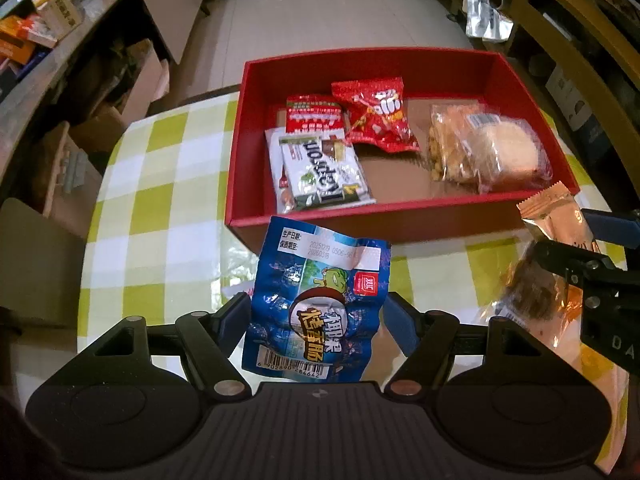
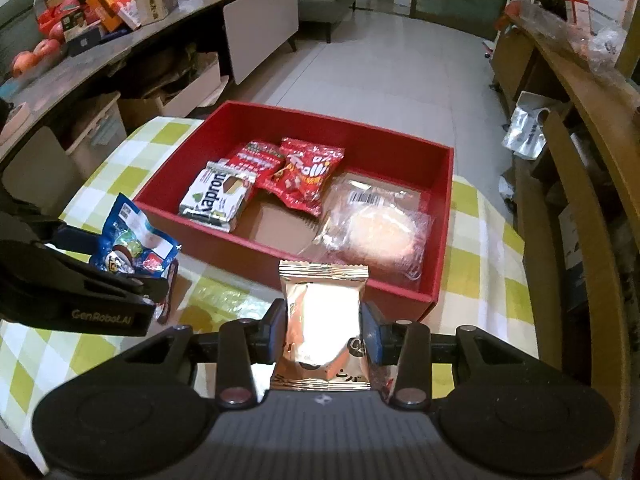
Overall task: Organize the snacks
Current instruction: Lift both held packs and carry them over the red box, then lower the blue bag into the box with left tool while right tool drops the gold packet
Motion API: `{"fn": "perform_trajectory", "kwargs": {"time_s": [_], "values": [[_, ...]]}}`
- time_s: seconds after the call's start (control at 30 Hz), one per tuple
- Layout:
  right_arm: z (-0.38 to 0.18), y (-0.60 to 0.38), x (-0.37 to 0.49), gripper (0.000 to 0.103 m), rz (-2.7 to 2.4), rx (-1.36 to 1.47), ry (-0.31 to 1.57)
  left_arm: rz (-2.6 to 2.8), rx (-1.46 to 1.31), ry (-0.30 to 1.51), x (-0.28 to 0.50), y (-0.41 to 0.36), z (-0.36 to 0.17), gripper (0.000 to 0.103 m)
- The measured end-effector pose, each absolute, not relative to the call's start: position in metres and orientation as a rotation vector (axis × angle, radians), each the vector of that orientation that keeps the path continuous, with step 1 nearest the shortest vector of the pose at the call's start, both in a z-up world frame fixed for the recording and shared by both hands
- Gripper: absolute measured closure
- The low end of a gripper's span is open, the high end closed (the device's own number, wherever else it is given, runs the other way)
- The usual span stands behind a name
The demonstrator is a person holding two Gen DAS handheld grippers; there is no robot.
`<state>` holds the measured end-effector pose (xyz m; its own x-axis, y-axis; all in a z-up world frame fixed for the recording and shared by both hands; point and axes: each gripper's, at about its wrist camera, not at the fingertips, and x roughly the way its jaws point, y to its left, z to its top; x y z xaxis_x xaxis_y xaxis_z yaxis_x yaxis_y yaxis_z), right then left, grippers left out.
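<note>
A red box (image 1: 400, 222) (image 2: 168, 184) stands on the checked table and holds white Kapron packets (image 1: 320, 168) (image 2: 218, 196), red snack bags (image 1: 376, 116) (image 2: 308, 176) and clear-wrapped pastries (image 1: 492, 148) (image 2: 376, 232). My left gripper (image 1: 316, 316) is shut on a blue sausage packet (image 1: 320, 300) (image 2: 132, 240), held just before the box's near wall. My right gripper (image 2: 324, 332) is shut on a gold foil snack packet (image 2: 322, 320) (image 1: 556, 220), also near the box's front wall, to the right of the left one.
The yellow-and-white checked tablecloth (image 1: 160, 208) (image 2: 480, 240) covers the table. A cluttered counter with boxes and apples (image 2: 80, 20) runs along the left. A wooden shelf (image 2: 580, 120) stands at the right. Tiled floor lies beyond the box.
</note>
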<state>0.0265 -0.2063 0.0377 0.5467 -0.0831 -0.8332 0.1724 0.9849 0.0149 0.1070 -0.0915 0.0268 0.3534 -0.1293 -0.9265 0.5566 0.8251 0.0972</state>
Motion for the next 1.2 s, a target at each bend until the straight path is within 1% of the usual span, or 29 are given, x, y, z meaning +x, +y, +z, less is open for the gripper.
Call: {"fn": "perform_trajectory", "kwargs": {"time_s": [0.37, 0.6, 0.87, 1.2], "values": [[0.046, -0.226, 0.043, 0.056, -0.179, 0.13, 0.936, -0.459, 0.408, 1.087, 0.128, -0.113, 0.042, 0.026], [0.045, -0.245, 0.069, 0.056, -0.194, 0.157, 0.903, -0.449, 0.376, 1.072, 0.152, -0.127, 0.046, 0.026], [0.03, -0.257, 0.098, 0.056, -0.184, 0.21, 0.884, -0.432, 0.36, 1.083, 0.177, -0.145, 0.035, 0.025], [0.01, -0.27, 0.114, 0.056, -0.193, 0.271, 0.873, -0.423, 0.349, 1.099, 0.194, -0.154, 0.021, 0.025]]}}
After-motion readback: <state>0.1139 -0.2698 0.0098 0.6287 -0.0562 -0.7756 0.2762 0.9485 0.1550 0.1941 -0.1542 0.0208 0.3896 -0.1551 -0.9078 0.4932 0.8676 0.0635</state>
